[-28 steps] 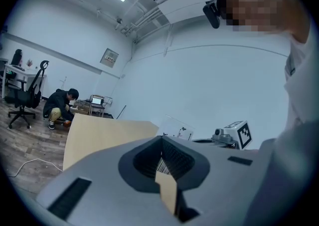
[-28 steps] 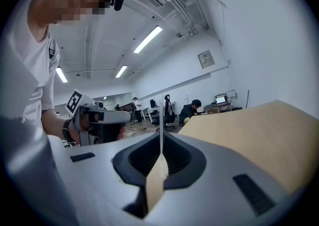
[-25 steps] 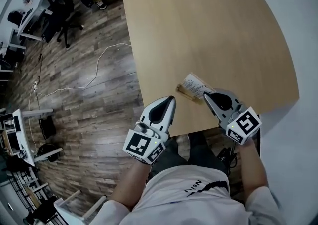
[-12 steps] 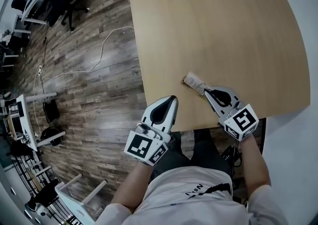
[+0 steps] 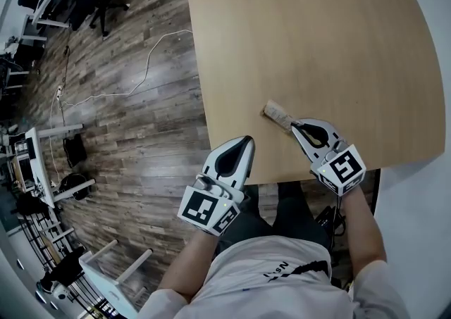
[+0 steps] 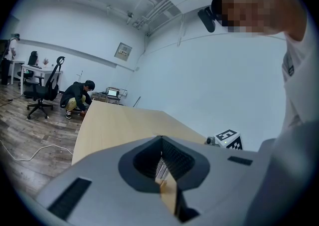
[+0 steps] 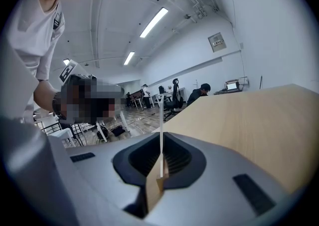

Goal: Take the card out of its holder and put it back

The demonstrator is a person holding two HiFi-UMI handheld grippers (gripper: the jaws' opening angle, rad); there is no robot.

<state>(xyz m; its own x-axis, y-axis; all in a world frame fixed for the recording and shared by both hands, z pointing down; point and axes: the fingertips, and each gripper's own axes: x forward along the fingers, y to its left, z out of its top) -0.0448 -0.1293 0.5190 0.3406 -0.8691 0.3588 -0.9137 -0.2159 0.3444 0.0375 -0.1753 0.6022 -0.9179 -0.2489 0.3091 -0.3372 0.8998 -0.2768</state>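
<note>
Right gripper (image 7: 161,134): jaws were closed on the card (image 7: 161,115), which stood edge-on as a thin white line rising past the jaw tips. A tan wooden piece showed low between the jaws; whether it was the holder or the table seen through the gap could not be told. In the head view the right gripper (image 5: 293,126) met the near end of the card (image 5: 280,117), which lay together with its wooden holder (image 5: 270,108) on the table (image 5: 317,29), near the front edge. Whether the card sat in the holder's slot could not be told. The right marker cube (image 5: 342,167) sat at the rear of the gripper, over the table's edge.

Left gripper (image 6: 160,137): jaws were together with nothing clamped; through the slit between them the striped card (image 6: 159,167) showed at a distance. In the head view the left gripper (image 5: 244,139) hung at the table's front-left edge, apart from the card, with its marker cube (image 5: 206,210) toward the person.

Surroundings: a plank floor (image 5: 141,134) lay left of the table, with a white cable (image 5: 141,78) across it. A crouching person (image 6: 77,98) was at the table's far end.
</note>
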